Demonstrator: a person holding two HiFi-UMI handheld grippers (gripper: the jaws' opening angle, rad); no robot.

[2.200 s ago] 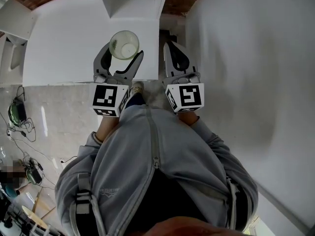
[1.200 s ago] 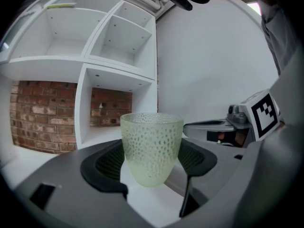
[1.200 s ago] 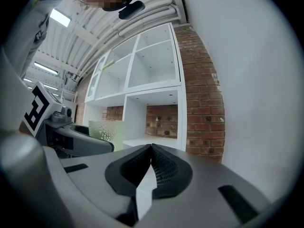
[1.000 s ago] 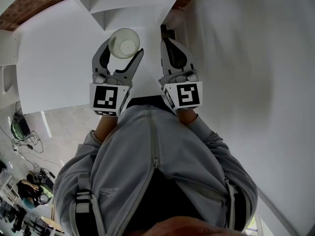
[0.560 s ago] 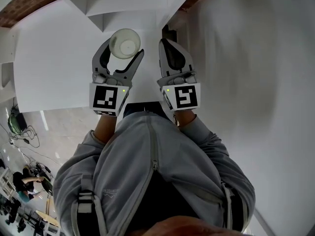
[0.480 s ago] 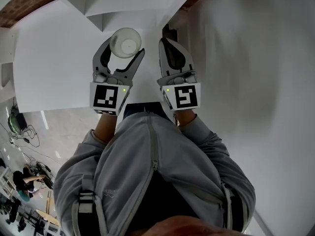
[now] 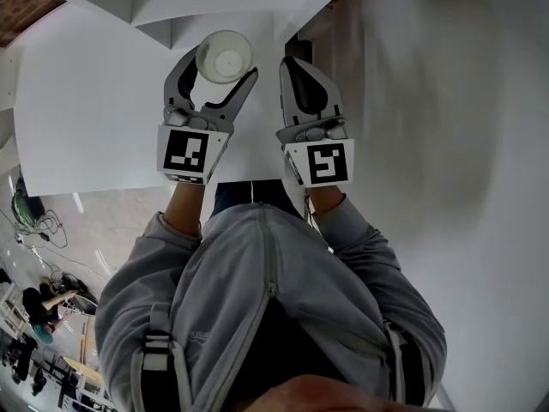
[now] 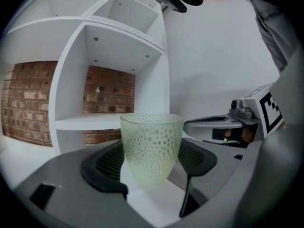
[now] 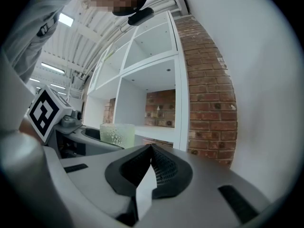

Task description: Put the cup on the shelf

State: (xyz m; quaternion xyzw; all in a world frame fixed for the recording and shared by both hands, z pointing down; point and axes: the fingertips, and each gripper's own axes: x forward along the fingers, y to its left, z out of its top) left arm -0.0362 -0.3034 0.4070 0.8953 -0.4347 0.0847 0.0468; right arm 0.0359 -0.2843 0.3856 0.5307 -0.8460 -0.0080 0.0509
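Note:
A pale green dimpled glass cup (image 7: 225,56) stands upright between the jaws of my left gripper (image 7: 221,65), which is shut on it. In the left gripper view the cup (image 8: 152,148) fills the middle, with both pads (image 8: 107,163) against its sides. Ahead of it is a white shelf unit (image 8: 90,122) with open compartments. My right gripper (image 7: 296,65) hangs just to the right of the cup, shut with nothing in it. In the right gripper view its pads (image 9: 164,167) meet at the tip, and the cup (image 9: 117,133) shows at the left before the shelf (image 9: 156,127).
A brick wall (image 8: 28,103) shows through the open-backed shelf compartments. A plain white wall (image 7: 446,101) runs close along the right side. The person's grey jacket (image 7: 266,307) fills the lower head view. Cables and gear lie on the floor at the lower left (image 7: 34,221).
Both grippers have moved forward toward the shelf unit and sunk a little. The cup stays in the left gripper's jaws. The right gripper stays shut.

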